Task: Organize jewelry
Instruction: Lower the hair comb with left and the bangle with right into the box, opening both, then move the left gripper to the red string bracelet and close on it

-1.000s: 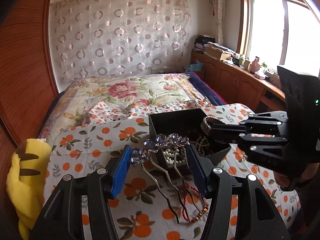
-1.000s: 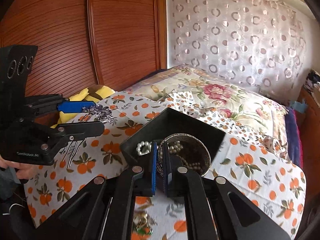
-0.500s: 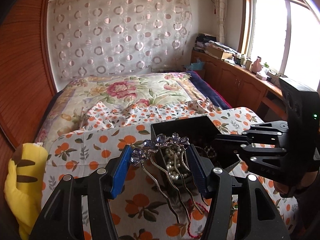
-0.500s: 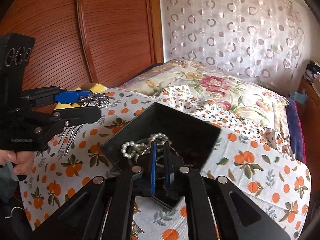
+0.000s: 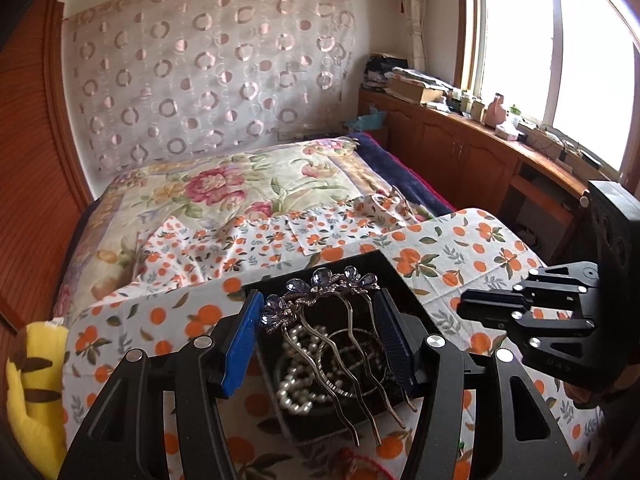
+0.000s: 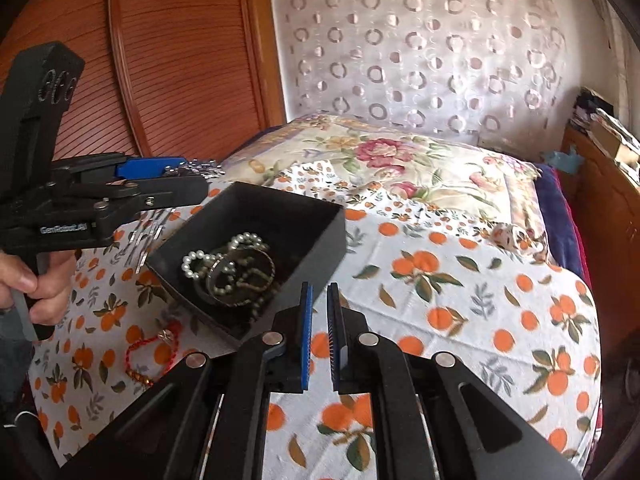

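Note:
My left gripper (image 5: 316, 316) is shut on a silver hair comb (image 5: 328, 312) with blue-purple crystal flowers, its prongs hanging over the black jewelry box (image 5: 380, 268). The box (image 6: 316, 220) holds a pearl strand (image 6: 200, 260) and a dark bangle (image 6: 240, 276). My right gripper (image 6: 318, 312) is empty, its jaws a narrow gap apart, right of the box's near corner. The left gripper (image 6: 176, 184) with the comb shows above the box's left edge in the right wrist view. The right gripper (image 5: 480, 312) shows at right in the left wrist view.
An orange-print cloth (image 6: 460, 280) covers the bed. A red cord bracelet (image 6: 152, 344) lies on it left of the box. A yellow plush toy (image 5: 32, 380) sits at the bed's left edge. Wooden wardrobe doors (image 6: 180, 60) stand left, a cluttered window counter (image 5: 480, 120) right.
The right gripper released the bangle into the box and drew back to the right, jaws slightly parted. The left gripper carried the comb forward over the box.

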The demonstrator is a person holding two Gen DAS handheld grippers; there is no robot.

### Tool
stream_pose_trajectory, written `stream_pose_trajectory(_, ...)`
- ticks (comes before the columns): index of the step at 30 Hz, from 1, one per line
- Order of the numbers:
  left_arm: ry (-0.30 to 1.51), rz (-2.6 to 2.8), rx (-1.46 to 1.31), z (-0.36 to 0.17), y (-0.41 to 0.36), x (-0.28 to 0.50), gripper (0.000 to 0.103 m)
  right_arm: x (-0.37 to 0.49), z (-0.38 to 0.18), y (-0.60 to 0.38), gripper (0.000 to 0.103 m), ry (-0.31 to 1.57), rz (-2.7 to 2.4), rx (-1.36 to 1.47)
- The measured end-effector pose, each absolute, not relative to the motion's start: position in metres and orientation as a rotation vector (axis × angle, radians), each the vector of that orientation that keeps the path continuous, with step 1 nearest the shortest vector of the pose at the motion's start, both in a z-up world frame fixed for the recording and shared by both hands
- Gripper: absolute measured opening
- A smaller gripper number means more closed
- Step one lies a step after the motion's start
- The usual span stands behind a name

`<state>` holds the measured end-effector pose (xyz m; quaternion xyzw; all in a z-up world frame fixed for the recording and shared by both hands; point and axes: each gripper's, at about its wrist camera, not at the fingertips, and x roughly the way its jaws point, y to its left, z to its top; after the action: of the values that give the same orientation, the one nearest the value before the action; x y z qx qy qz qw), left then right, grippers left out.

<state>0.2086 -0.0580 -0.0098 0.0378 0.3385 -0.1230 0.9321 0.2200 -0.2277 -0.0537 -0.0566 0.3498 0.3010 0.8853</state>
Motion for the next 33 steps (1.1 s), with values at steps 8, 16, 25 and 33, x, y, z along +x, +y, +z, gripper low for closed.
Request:
stream_pose_trajectory(8,0.729,-0.253,0.097,-0.024,-0.072,0.226,0.055,0.214,-0.054,-0.237,0.009,0.725,0.621,-0.099)
stream_pose_trajectory(16,0.725,-0.268,0.124,-0.026,-0.083,0.223,0.065,0.209,-0.054,-0.238,0.009,0.727,0.625,-0.105)
stream_pose_trajectory(25,0.719,-0.275,0.1,-0.02,-0.071,0.194,0.065,0.189,-0.052,-0.23,0.009,0.729,0.642,-0.119)
stream_pose_trajectory(33,0.737,-0.297,0.103,-0.027,-0.053,0.151,0.065,0.164,-0.065,-0.21,0.009,0.767,0.687,-0.153)
